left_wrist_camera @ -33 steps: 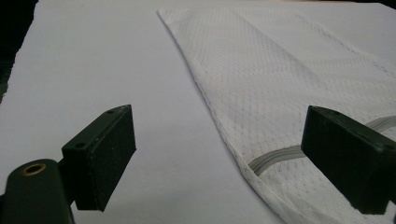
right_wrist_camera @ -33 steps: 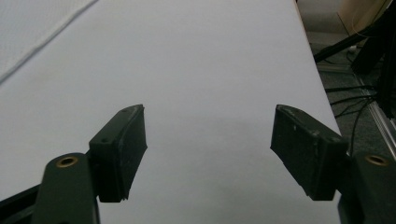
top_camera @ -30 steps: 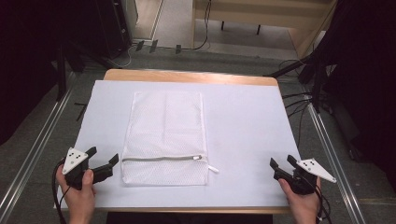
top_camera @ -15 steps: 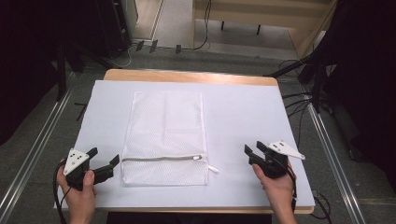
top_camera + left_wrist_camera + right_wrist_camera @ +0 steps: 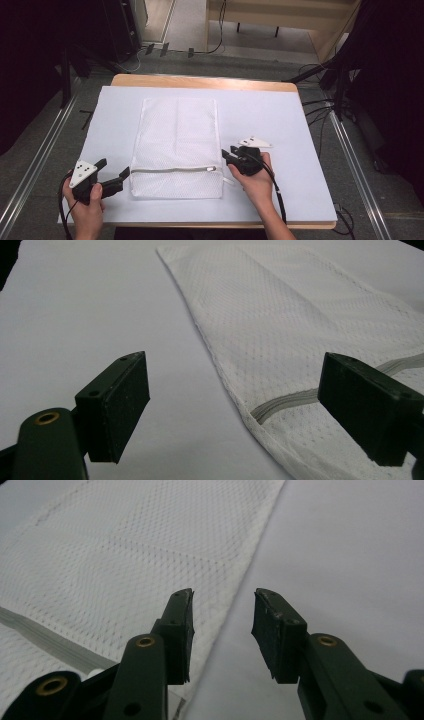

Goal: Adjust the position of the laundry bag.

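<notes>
At the near left corner of the table, the left gripper [image 5: 114, 176] sits in the person's left hand [image 5: 86, 210], low over the white sheet [image 5: 270, 112] that covers the tabletop, with its jaws spread wide and nothing between them. Its tips point toward the left edge of the white mesh bag [image 5: 177, 145] and stop just beside it; in the left gripper view, that gripper [image 5: 235, 405] frames the bag's [image 5: 310, 335] near left edge and the left end of the grey zipper [image 5: 280, 404], one jaw over bare sheet and the other over mesh. The bag lies flat in the middle of the sheet, long side running away from the person, with the zipper [image 5: 172, 170] crossing it near the close end. To the right, the right gripper [image 5: 227, 156], held in the right hand [image 5: 257, 182], reaches the bag's right edge at the level of the zipper's end. Its jaws stand partly apart, gripping nothing; in the right gripper view, this gripper [image 5: 222, 625] straddles the bag's [image 5: 125, 555] edge, one jaw over mesh and the other over sheet.
</notes>
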The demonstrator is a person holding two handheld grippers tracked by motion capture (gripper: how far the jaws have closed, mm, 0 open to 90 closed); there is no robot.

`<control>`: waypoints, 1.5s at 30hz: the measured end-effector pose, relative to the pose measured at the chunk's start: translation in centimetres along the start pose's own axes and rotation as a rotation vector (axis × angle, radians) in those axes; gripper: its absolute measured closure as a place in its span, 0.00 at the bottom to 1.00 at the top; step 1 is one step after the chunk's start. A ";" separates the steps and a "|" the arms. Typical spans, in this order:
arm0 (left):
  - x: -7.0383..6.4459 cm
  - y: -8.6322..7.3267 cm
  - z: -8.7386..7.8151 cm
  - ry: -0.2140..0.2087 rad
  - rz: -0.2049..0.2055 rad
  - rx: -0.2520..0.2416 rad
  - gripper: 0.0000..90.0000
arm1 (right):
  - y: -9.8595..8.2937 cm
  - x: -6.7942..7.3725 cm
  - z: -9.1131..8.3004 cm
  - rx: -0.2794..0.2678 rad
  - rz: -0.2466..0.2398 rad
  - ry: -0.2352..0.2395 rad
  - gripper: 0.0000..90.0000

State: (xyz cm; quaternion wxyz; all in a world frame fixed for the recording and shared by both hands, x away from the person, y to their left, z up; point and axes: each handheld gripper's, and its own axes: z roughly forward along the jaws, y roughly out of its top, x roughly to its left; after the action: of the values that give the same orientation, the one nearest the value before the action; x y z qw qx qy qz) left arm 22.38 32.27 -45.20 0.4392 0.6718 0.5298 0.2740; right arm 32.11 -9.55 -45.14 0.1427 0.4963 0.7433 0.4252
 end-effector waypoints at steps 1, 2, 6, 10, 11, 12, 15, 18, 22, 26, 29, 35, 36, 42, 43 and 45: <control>0.0 0.0 0.0 0.000 0.000 0.001 0.14 | 0.1 0.3 0.5 0.007 0.003 -0.005 0.68; 0.0 0.0 0.0 -0.002 0.000 0.001 0.14 | 0.2 0.5 0.9 0.013 0.004 -0.008 0.68; 0.0 0.0 0.0 -0.006 0.005 0.006 0.14 | 0.4 1.0 2.5 0.049 0.006 -0.031 0.69; -0.1 0.0 0.0 -0.010 0.006 0.008 0.14 | 0.1 1.3 3.7 0.077 0.026 -0.043 0.67; -0.1 0.0 0.0 -0.010 0.006 0.008 0.14 | 0.0 1.4 4.0 0.082 0.023 -0.054 0.65; -0.1 0.0 0.0 -0.011 0.007 0.009 0.14 | -0.1 1.5 4.2 0.091 0.024 -0.066 0.64; -0.1 0.0 0.1 -0.011 0.007 0.010 0.14 | -0.5 2.1 4.4 0.076 -0.003 -0.100 0.65; -0.3 0.0 0.1 -0.012 0.007 0.009 0.14 | -0.7 2.8 4.4 0.075 -0.036 -0.164 0.74; -0.6 0.1 0.3 -0.012 0.007 0.016 0.15 | -0.7 3.0 4.4 0.076 -0.052 -0.137 0.98; -0.9 0.1 0.4 -0.019 0.017 0.018 0.15 | -0.6 2.8 4.3 0.078 -0.057 -0.109 1.00; -0.8 0.0 0.4 -0.023 0.016 0.020 0.15 | -0.5 2.6 3.8 0.072 -0.051 -0.098 1.00; -0.8 0.0 0.3 -0.022 0.013 0.018 0.15 | -0.2 2.0 2.0 0.043 -0.060 -0.093 1.00; -0.8 0.0 0.3 -0.023 0.013 0.018 0.15 | -0.2 1.8 1.7 0.039 -0.057 -0.096 1.00; -1.0 0.0 0.4 -0.025 0.018 0.021 0.15 | -0.4 0.0 -0.2 0.030 -0.052 -0.111 1.00; -1.0 0.0 0.4 -0.025 0.018 0.022 0.15 | -0.6 -0.3 -0.5 0.026 -0.054 -0.116 1.00; -1.0 0.0 0.4 -0.028 0.015 0.022 0.15 | -0.9 -1.0 -1.1 0.027 -0.045 -0.125 1.00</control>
State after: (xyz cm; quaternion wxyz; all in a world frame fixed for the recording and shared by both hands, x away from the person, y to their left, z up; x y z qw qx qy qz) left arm 22.40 31.17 -45.26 0.4371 0.6843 0.5216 0.2620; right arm 31.31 -11.08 -45.38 0.1915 0.5069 0.7495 0.3802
